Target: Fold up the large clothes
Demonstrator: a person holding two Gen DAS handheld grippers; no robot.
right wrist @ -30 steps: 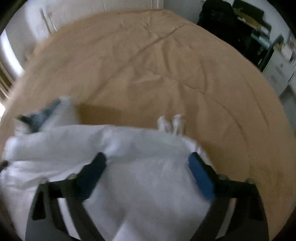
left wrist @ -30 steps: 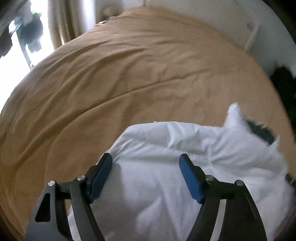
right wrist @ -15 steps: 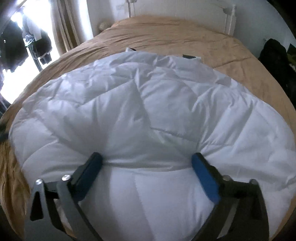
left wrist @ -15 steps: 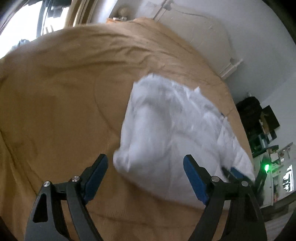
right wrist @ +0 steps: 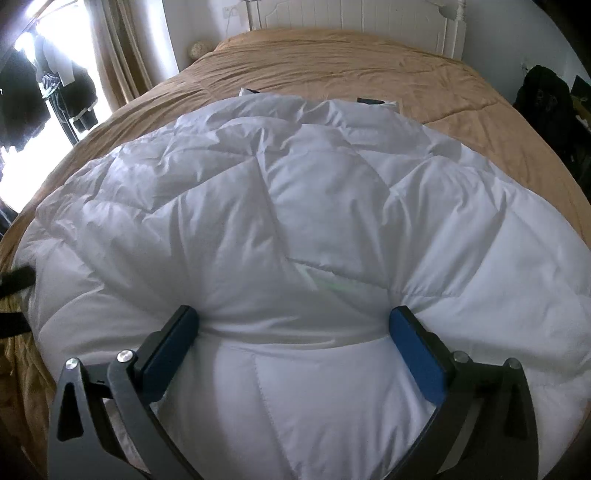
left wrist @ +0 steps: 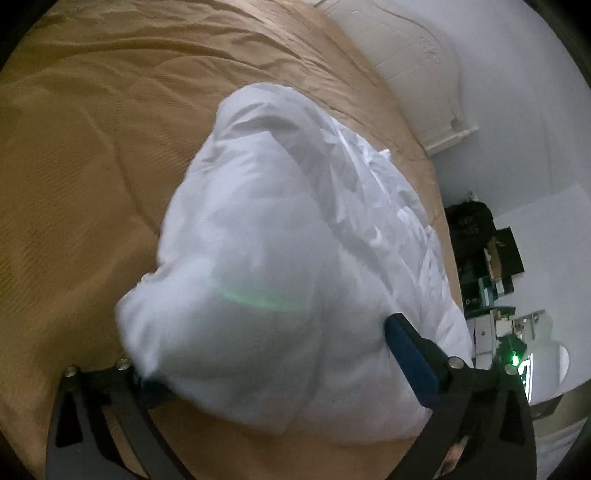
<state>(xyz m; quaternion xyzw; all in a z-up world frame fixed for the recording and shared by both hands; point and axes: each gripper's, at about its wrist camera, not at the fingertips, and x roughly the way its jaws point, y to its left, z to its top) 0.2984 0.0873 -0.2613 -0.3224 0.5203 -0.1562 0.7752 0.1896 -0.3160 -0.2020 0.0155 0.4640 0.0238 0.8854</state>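
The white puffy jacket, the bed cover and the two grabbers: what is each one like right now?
White puffy jacket: spread flat on the bed, wrinkled, one end bunched up.
Bed cover: tan, spread out, creased.
Left gripper: jaws opening, jacket bulging between them.
Right gripper: jaws opening, wide apart, jacket fabric between them.

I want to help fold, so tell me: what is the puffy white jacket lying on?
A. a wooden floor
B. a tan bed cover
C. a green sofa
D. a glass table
B: the puffy white jacket is spread over the tan bed cover, which shows around it on every side up to the white headboard.
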